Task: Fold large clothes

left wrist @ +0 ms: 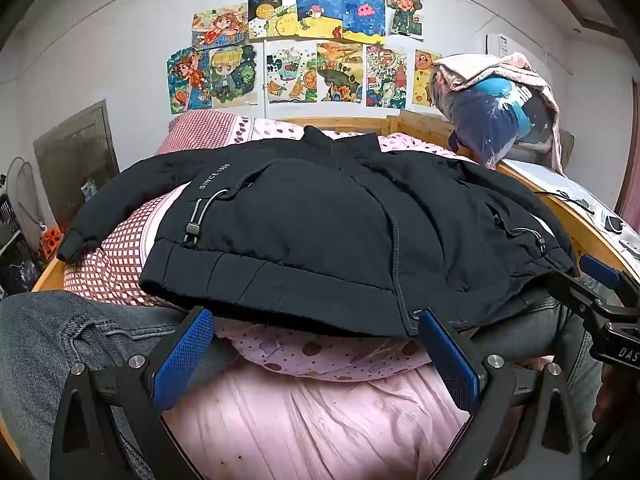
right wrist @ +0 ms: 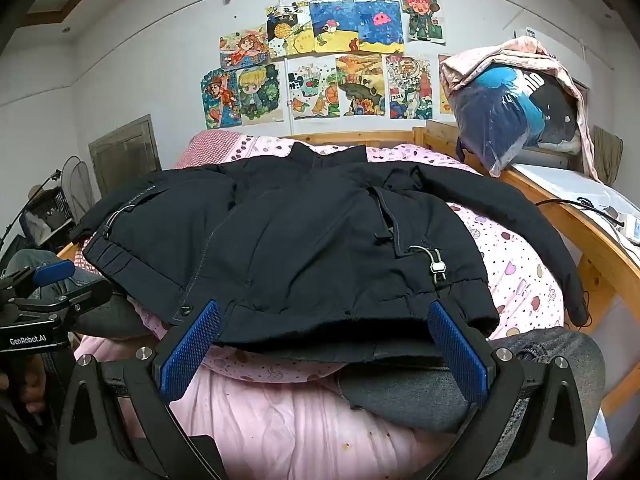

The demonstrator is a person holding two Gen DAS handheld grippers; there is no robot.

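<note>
One wooden-framed bed (left wrist: 344, 122) dressed in pink bedding: red-and-white checked cover (left wrist: 120, 256) left of the jacket, pink quilt with printed spots (right wrist: 516, 276) under and right of it, plain crinkled pink sheet (left wrist: 304, 420) nearest the cameras. White wall behind, hung with two rows of colourful children's drawings (left wrist: 308, 44) above the jacket's collar.

Spread flat across the middle of the bed, front side up: large black padded jacket (left wrist: 320, 232), collar toward the wall, hem toward the cameras. Both sleeves stretched outward, left cuff reaching the bed's edge. White lettering "SINCE 1968" on the chest, grey drawcords with toggles near the hem on either side, placket with snap button down the centre.

Right of the jacket, on the bed frame's corner: clear plastic bag stuffed with blue and dark clothing (right wrist: 504, 120), pink cloth draped over it. Farther right, a white tabletop (right wrist: 560, 188) with a black cable.

Denim-clad knees (left wrist: 60, 336) on both sides of the jacket's hem, the right one partly under it.

Left gripper (left wrist: 316, 352) with blue-padded fingers (left wrist: 182, 356) spread apart, empty, just short of the hem. Right gripper (right wrist: 324, 354) likewise spread and empty, tips at the hem's edge.
</note>
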